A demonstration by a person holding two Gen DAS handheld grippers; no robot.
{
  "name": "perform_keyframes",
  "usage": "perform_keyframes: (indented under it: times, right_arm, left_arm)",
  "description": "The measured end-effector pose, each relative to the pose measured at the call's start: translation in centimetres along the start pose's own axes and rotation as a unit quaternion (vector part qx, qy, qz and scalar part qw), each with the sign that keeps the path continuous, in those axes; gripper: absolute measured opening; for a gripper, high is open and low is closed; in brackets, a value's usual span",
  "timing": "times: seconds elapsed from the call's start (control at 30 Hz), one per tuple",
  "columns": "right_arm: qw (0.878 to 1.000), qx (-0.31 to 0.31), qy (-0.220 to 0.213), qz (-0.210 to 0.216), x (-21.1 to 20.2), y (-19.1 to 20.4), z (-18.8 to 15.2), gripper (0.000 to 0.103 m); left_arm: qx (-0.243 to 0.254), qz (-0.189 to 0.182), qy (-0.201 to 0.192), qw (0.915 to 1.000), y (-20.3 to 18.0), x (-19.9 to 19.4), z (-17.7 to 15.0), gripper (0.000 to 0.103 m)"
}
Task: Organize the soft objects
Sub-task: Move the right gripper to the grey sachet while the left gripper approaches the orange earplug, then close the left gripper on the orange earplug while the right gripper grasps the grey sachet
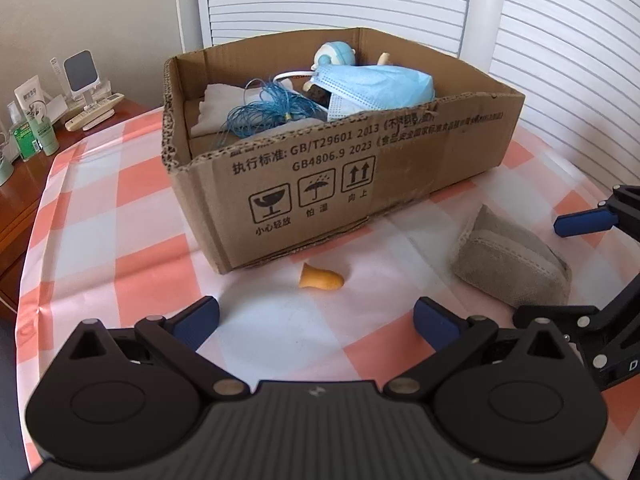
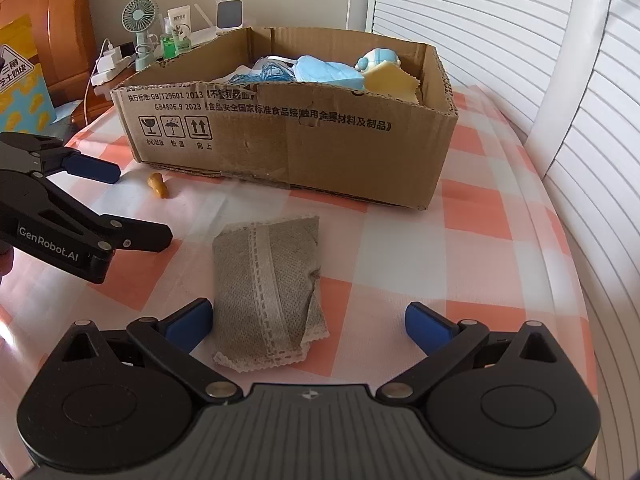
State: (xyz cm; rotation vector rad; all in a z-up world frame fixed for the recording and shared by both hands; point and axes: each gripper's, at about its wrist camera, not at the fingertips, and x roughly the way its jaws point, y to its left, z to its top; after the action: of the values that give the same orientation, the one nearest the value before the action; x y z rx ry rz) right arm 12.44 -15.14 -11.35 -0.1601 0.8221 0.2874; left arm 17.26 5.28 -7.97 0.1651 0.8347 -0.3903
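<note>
Both grippers, left [image 1: 316, 320] & right [image 2: 308, 322], fingers apart; pouch [image 2: 268, 288] sits clear of box [image 2: 304, 148] edge.

White louvred doors [image 2: 500, 20] (daylit) behind; wooden side cabinet [image 1: 16, 196] left.

The worktop cloth [image 2: 472, 220] has orange and white checks; the box [image 2: 320, 152] is brown, the pouch [image 2: 268, 280] grey, the mask [image 1: 380, 88] light blue.
</note>
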Motion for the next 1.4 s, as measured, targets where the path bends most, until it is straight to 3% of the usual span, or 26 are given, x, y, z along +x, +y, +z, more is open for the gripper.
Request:
perform_keyframes:
  times: [0.03, 0.13, 0.27, 0.43, 0.6, 0.8, 1.2, 1.4]
  right_arm:
    - [1.000, -0.001, -0.001, 0.001, 0.0, 0.0, 0.0, 0.103]
    - [1.000, -0.002, -0.002, 0.002, -0.1, 0.0, -0.1, 0.103]
    - [1.000, -0.003, -0.004, 0.002, -0.1, 0.0, -0.1, 0.103]
    - [1.000, -0.004, -0.005, 0.003, -0.1, 0.1, -0.2, 0.103]
    - [1.000, -0.004, -0.005, 0.003, -0.1, 0.0, -0.2, 0.103]
    - [1.000, -0.009, -0.007, 0.007, -0.2, 0.2, -0.3, 0.103]
    - [0.997, -0.053, -0.030, 0.045, 0.4, 1.7, 0.1, 0.102]
    - [0.997, -0.051, -0.041, 0.038, 0.4, 1.6, 1.1, 0.075]
  left_arm:
    - [0.001, -0.001, -0.002, 1.0000, -0.1, 0.0, 0.1, 0.100]
    - [0.011, -0.011, -0.013, 0.9998, -0.4, -0.4, 0.1, 0.082]
    - [0.016, -0.009, -0.022, 0.9996, -0.4, -0.7, 0.4, 0.051]
    - [0.017, -0.008, -0.021, 0.9996, 0.0, -0.6, 0.8, 0.045]
    - [0.045, -0.002, -0.024, 0.9987, -0.8, -0.6, 0.9, 0.030]
    - [0.044, -0.006, -0.024, 0.9987, -0.9, -0.5, 0.8, 0.021]
    - [0.017, -0.004, -0.022, 0.9996, 0.0, -1.0, 0.3, 0.021]
    - [0.018, -0.005, -0.022, 0.9996, 0.1, -1.0, 0.3, 0.021]
